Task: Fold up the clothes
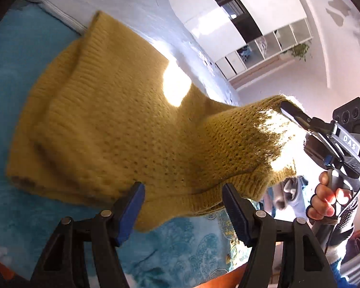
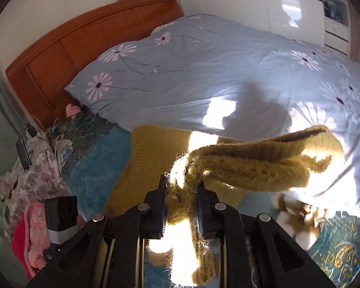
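One sweater (image 1: 103, 124) is half folded: your right gripper (image 2: 181, 192) clamps its lifted edge; your left gripper (image 1: 183, 206) gapes empty.

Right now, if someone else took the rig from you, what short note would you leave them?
Right gripper: shut on a bunched part of the mustard knit sweater, lifting it off the bed.
Left gripper: open at the sweater's near hem, its pads not pressing on it.
The rest of the sweater lies on the teal blanket, beside the blue floral duvet.
Done: one part raised. Left: lay it over, finish folding.
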`<state>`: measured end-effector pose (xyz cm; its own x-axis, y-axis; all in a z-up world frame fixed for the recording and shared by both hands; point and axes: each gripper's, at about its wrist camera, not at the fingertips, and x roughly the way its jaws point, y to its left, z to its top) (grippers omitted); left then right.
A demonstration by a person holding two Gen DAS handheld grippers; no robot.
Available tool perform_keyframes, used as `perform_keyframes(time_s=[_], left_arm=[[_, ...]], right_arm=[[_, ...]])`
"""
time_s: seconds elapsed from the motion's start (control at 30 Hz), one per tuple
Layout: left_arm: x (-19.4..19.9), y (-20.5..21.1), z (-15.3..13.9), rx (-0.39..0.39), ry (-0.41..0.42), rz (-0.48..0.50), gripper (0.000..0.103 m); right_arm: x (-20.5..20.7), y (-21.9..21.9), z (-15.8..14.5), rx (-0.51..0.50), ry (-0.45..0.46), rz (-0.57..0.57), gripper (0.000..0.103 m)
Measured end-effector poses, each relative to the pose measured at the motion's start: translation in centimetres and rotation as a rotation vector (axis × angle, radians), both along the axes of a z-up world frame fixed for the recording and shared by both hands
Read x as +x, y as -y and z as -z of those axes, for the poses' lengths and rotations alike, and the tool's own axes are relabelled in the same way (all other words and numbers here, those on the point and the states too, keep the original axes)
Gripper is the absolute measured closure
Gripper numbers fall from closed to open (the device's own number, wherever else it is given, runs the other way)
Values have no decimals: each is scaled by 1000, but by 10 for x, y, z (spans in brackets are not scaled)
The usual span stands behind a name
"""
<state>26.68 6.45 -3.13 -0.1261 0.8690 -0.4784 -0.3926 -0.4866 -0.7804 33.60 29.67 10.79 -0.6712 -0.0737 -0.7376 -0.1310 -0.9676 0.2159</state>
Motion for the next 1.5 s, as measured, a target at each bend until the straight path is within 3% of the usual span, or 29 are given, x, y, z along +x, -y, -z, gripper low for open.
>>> perform_keyframes(time_s=[0.13,0.23,0.3,0.47,0.57,0.6,0.63,0.83,0.97,1.07,1.13,1.23,1.3,1.33,1.37,1.4,1.43,1.5], left_arm=[[-16,65,-9,36,-34,-182,33],[-27,93,-5,35,-32,-275,33],[-32,99,4,20,-21,-311,33],[-38,101,22,9,18,-348,33],[-37,93,19,17,20,-329,33],[-35,91,17,21,18,-321,33],[-35,88,15,27,13,-308,32],[-31,62,1,24,-21,-214,31],[-23,36,-4,-27,-38,-144,31],[-22,19,-1,-69,-28,-123,31],[-21,11,4,-106,-15,-132,33],[-20,8,8,-139,-20,-163,34],[-18,7,7,-155,-31,-182,41],[-18,7,5,-162,-39,-191,52],[-17,7,3,-174,-55,-198,69],[-17,9,4,-185,-65,-199,76],[-17,10,4,-190,-66,-197,83],[-19,11,6,-169,-58,-194,87]], right_arm=[[-48,70,12,120,38,-181,82],[-79,108,47,127,116,-266,82],[-91,126,75,128,168,-297,82],[-96,146,105,135,218,-323,81],[-91,144,102,92,207,-342,70],[-89,144,101,74,202,-355,59],[-84,143,97,56,190,-371,56],[-40,103,63,21,71,-325,56],[-22,54,41,129,25,-195,56],[-24,20,28,-12,-13,-97,56],[-29,18,21,-123,-55,-125,56],[-43,42,17,-70,-36,-187,56],[-52,59,19,-16,-15,-221,56],[-55,65,20,1,-6,-228,59],[-59,69,21,10,3,-234,64],[-63,69,21,15,9,-240,82],[-67,69,21,21,14,-245,87],[-76,68,20,32,25,-257,89]])
